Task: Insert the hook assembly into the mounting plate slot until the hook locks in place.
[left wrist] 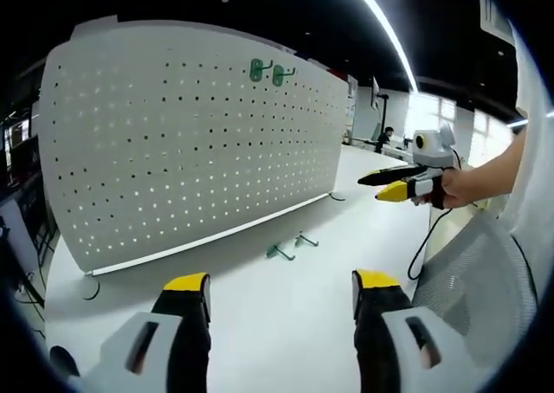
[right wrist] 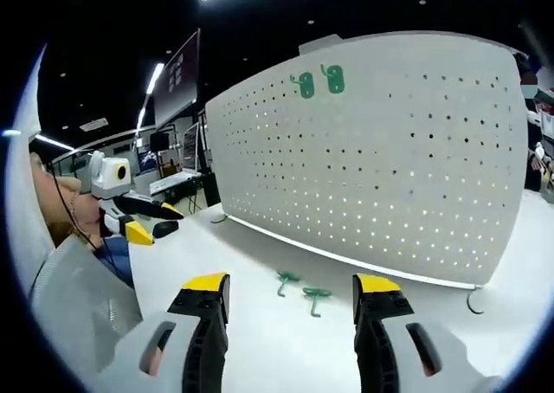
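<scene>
Two green hooks (left wrist: 291, 246) lying loose on the white bench (left wrist: 260, 324), just in front of the upright white pegboard (left wrist: 190, 142), low centre of the left gripper view. Two more green hooks (left wrist: 271, 72) already seated near the board's top edge. Left gripper (left wrist: 281, 291) released, holding nothing. Right gripper (right wrist: 292, 293) likewise spread and unloaded, with the loose pair (right wrist: 301, 289) between its tips in the right gripper view.

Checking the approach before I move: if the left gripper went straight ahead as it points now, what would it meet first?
Probably the two green hooks lying on the white table ahead of the open left gripper, then the pegboard; depth is unclear.
</scene>
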